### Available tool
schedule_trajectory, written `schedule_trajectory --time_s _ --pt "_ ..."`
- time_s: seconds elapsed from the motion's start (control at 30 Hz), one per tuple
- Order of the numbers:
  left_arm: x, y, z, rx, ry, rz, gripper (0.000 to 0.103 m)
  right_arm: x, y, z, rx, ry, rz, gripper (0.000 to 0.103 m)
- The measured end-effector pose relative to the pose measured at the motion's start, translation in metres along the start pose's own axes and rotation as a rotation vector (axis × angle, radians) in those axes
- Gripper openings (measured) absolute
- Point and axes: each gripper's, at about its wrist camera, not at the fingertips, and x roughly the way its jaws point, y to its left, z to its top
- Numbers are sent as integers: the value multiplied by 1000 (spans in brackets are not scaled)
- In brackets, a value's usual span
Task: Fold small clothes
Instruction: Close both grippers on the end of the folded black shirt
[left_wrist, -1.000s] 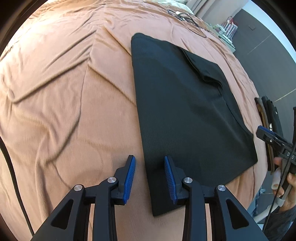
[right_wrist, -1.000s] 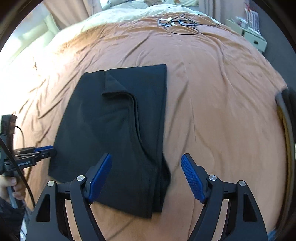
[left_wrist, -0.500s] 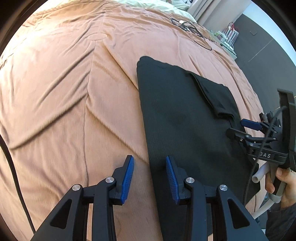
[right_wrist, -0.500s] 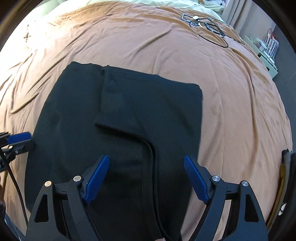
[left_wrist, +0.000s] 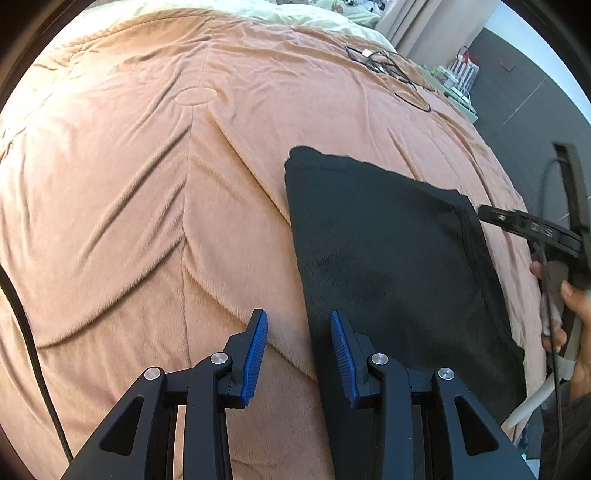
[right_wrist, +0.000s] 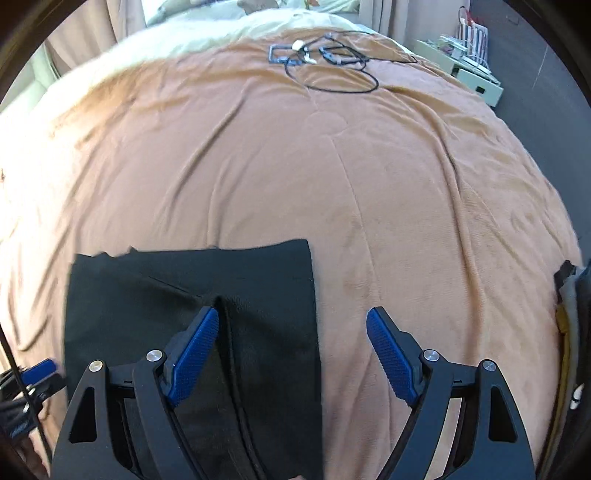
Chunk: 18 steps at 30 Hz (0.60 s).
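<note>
A black folded garment (left_wrist: 388, 258) lies flat on the brown bedspread (left_wrist: 147, 184). My left gripper (left_wrist: 299, 354) is open and empty, straddling the garment's left edge low over the bed. My right gripper (right_wrist: 291, 350) is open wide and empty, over the garment's (right_wrist: 258, 280) right edge; a raised fold ridge runs beside its left finger (right_wrist: 192, 350). The right gripper's body (left_wrist: 532, 229) shows at the garment's right side in the left wrist view. The left gripper's blue tip (right_wrist: 37, 369) shows at the left in the right wrist view.
Black cables and small frames (right_wrist: 321, 59) lie at the far end of the bed. A pale cabinet (right_wrist: 476, 81) stands beyond the bed's right side. Folded dark clothes (right_wrist: 569, 314) sit at the bed's right edge. A black cord (left_wrist: 22, 325) hangs at left.
Both grippers have moved forward along the garment toward its far edge. The right gripper now sits over the garment's right edge, with much more bare bedspread ahead.
</note>
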Motion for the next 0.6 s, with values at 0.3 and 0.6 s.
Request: schedule_trajectory --time_s 0.3,0.6 --pt "10 8 17 -91 -5 -90 38 9 -46 -19 44 78 328 65" --pt "24 21 22 -142 22 -158 38 55 -87 -15 122 145 560 65"
